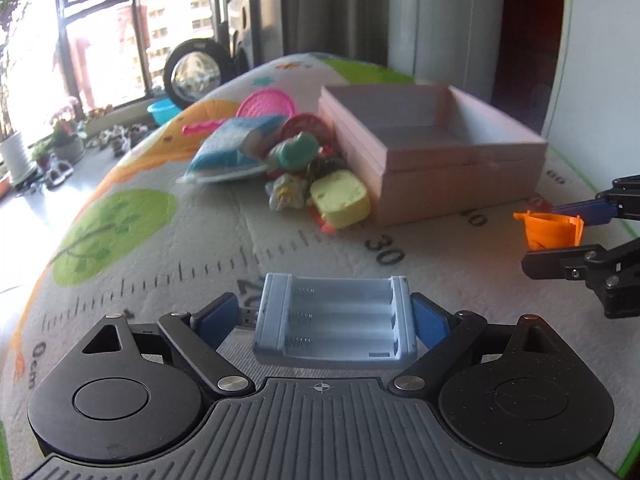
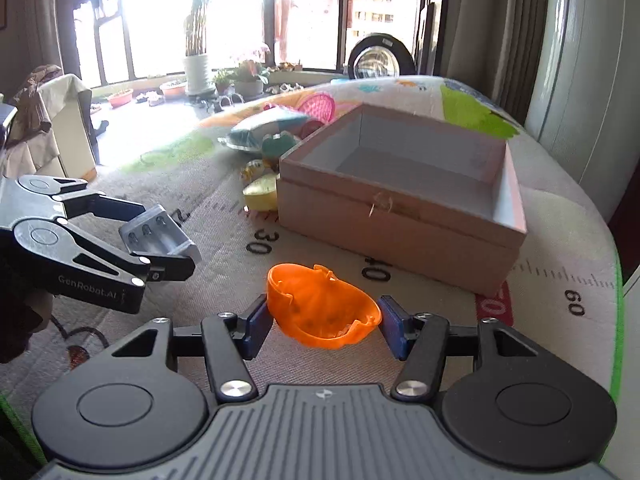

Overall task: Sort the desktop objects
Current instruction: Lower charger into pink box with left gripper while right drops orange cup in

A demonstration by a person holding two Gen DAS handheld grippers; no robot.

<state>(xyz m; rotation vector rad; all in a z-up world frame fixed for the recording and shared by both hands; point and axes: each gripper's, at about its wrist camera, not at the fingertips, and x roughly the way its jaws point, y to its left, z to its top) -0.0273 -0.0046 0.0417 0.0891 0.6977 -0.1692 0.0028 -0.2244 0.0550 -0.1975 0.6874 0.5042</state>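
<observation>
My left gripper [image 1: 334, 318] is shut on a pale blue battery holder [image 1: 334, 320], held just above the play mat; it also shows in the right wrist view [image 2: 160, 236]. My right gripper [image 2: 324, 320] is shut on an orange plastic bowl-shaped toy [image 2: 322, 308], which shows at the right of the left wrist view [image 1: 550, 230]. An open, empty pink box [image 1: 432, 148] stands ahead on the mat, also in the right wrist view [image 2: 404, 192]. A pile of toys lies left of the box: a yellow cheese-like block [image 1: 340, 198], a teal toy [image 1: 296, 150], a blue packet [image 1: 232, 148].
The patterned mat [image 1: 168, 264] with a printed ruler covers the table. Pink round toys [image 1: 266, 104] lie behind the pile. A round mirror [image 1: 196, 72] and potted plants stand by the window. A white wall or appliance [image 2: 580, 80] rises at the right.
</observation>
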